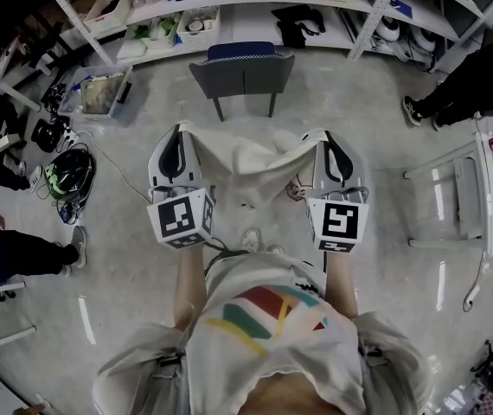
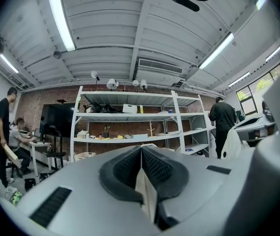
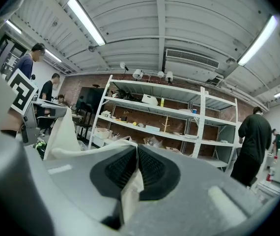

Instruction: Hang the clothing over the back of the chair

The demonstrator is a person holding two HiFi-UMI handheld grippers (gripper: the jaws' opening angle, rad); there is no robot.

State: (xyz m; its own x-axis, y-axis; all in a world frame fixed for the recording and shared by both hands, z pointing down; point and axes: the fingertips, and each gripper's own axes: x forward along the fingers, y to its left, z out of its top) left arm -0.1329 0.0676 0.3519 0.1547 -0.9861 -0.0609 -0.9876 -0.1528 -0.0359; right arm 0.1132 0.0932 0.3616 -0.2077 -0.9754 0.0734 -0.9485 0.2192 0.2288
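— Any writing to read here?
— None that I can make out. The marker cube (image 1: 182, 217) on the left hand-held gripper (image 1: 180, 137) shows black-and-white square patterns, and so does the one on the right hand-held gripper (image 1: 320, 138). They are no letters or numbers.
— The person's shirt (image 1: 264, 318)?
— Coloured stripes only, no words.
— And the shelves (image 1: 246, 9)?
— The bins (image 1: 108, 7) there are too small and blurred for any label.

Head view: overhead, steeply down, chair (image 1: 242, 69) ahead.
Gripper views: level, close behind their own jaws.
Shared: white shelving (image 2: 130, 117), all three.
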